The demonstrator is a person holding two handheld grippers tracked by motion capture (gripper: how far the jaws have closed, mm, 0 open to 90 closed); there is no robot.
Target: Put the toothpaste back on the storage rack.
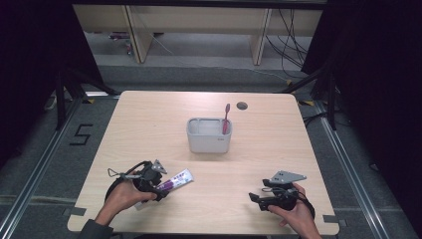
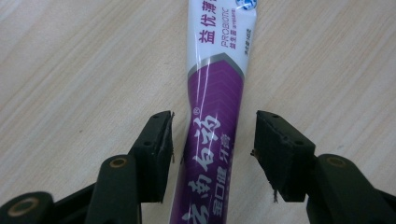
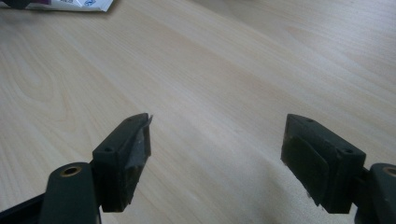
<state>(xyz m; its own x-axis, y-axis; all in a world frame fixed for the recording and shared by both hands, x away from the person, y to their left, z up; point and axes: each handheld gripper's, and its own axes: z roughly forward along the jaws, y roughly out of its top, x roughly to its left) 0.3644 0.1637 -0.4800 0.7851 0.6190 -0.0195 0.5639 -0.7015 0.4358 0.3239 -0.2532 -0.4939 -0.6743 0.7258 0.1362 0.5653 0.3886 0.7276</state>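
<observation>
A: Report the position of the toothpaste tube.

B: The tube lies flat on the wooden table, near its front left edge. Its white end points towards the middle of the table. Its purple end sits under the left gripper.

A: State of the left gripper?

B: In the left gripper view, the left gripper straddles the tube. The jaws stand apart, one on each side of the purple section. A narrow gap shows between each pad and the tube. The pads do not press on it. The tube rests on the table.

A: State of the right gripper?

B: The right gripper sits near the front right edge of the table, held in the person's right hand. In the right gripper view, the right gripper has its jaws spread wide over bare wood, with nothing between them. The tube's white end shows at the top left of that view, well apart from the jaws.

A: Other items on the table?

B: A grey holder stands at the centre of the table. A pink toothbrush stands upright in its right side.
</observation>
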